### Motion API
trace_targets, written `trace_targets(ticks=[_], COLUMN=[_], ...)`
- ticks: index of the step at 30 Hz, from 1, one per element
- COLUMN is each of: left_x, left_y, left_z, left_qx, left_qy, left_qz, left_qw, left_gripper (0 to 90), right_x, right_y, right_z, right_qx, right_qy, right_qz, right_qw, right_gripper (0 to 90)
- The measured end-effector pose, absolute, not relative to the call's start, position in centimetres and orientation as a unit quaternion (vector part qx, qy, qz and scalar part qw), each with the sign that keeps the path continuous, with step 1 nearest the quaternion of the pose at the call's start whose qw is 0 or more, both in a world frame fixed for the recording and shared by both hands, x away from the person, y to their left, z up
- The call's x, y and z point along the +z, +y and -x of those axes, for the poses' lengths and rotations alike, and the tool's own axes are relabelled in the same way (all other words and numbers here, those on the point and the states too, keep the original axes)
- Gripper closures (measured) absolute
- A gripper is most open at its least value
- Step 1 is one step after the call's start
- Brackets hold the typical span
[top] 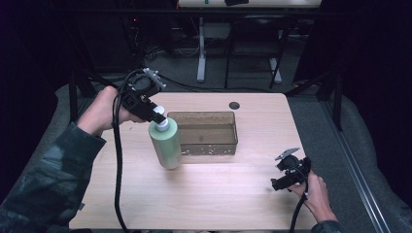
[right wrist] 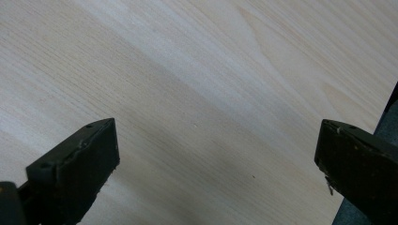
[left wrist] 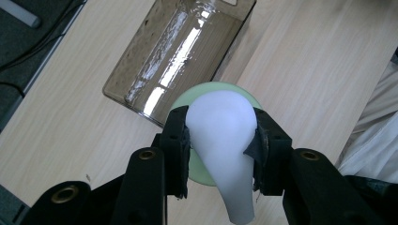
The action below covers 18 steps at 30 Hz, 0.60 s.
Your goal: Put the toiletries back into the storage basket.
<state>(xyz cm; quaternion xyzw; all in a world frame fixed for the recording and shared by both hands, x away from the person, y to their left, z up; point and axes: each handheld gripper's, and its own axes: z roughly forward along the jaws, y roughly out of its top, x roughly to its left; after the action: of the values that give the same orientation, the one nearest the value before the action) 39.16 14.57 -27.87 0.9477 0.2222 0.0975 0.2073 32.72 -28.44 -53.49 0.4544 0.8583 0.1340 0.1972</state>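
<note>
I see a light wooden table [top: 218, 194] with a small round hole [top: 234, 105] near its far edge; the room around it is dark; the floor [top: 243, 73] behind is grey; white desk legs [top: 201, 53] stand there; black cables [top: 160, 48] lie on the floor.

A pale green bottle [top: 165, 143] with a white pump cap [left wrist: 220, 136] stands upright left of centre, beside a clear tray [top: 228, 145].

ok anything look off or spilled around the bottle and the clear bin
Nothing looks spilled. The green bottle stands upright on the table beside the clear bin, with the left tongs shut on its white pump top. The bin has pale specks along its near wall, too small to identify. The right tongs hang open over bare wood.
</note>
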Motion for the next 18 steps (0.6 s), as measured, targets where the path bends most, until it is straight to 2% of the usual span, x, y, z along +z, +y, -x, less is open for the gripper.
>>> trace_targets(ticks=[18], left_x=[-26.0], left_y=[14.1], left_z=[-39.1], left_qx=[0.112], left_qy=[0.211], left_qz=[-0.949], left_qw=[0.205], left_gripper=[62.7], right_x=[-53.5], right_y=[-28.3], right_z=[-32.7], right_qx=[0.131], right_qy=[0.861], right_qz=[-0.451], right_qw=[0.196], right_gripper=[0.0])
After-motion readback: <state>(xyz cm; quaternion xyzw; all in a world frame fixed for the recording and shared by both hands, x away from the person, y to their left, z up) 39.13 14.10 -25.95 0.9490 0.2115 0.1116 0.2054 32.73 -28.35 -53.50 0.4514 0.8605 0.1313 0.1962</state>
